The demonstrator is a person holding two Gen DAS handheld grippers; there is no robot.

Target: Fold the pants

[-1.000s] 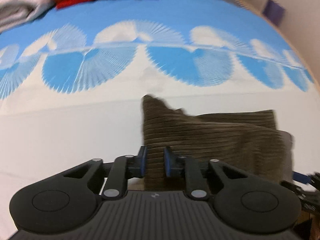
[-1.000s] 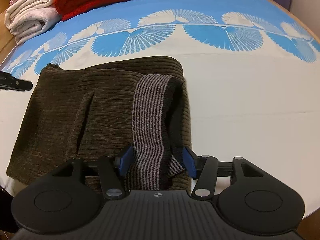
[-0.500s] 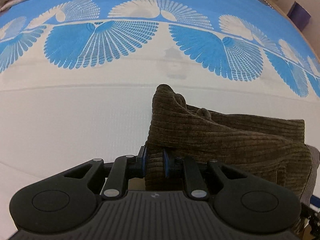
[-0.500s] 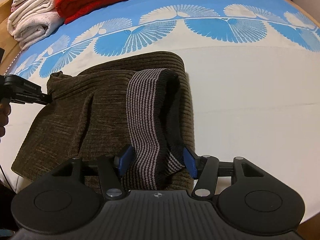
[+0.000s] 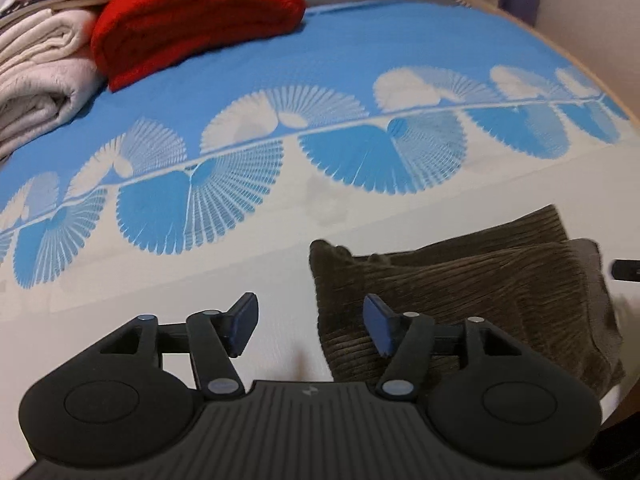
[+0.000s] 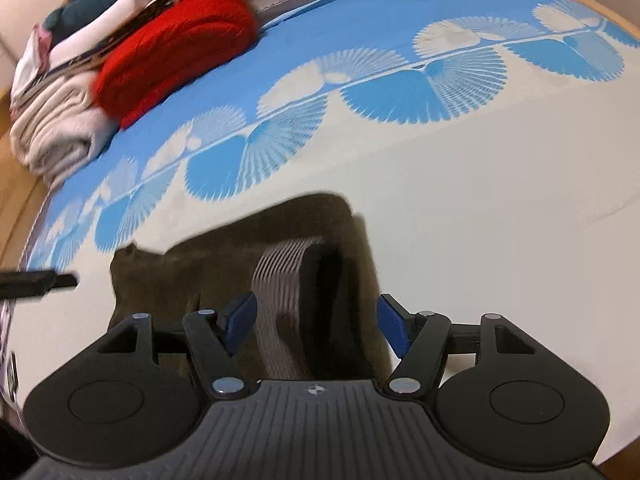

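The brown corduroy pants (image 5: 472,292) lie folded in a compact bundle on the white part of the bed cover. In the right wrist view the pants (image 6: 168,280) show their striped waistband lining (image 6: 280,292). My left gripper (image 5: 310,328) is open and empty, above the bundle's left edge. My right gripper (image 6: 318,326) is open and empty, raised over the waistband end. The left gripper's tip shows at the left edge of the right wrist view (image 6: 40,282).
A folded red knit (image 5: 192,20) and a stack of cream towels (image 5: 36,76) sit at the far left of the bed. The cover (image 5: 360,92) is blue with white fan patterns. The bed's wooden edge (image 6: 616,20) runs along the right.
My left gripper let go of the pants' corner, opened wide and pulled up and back. My right gripper lifted away from the waistband. The pants stay folded on the bed.
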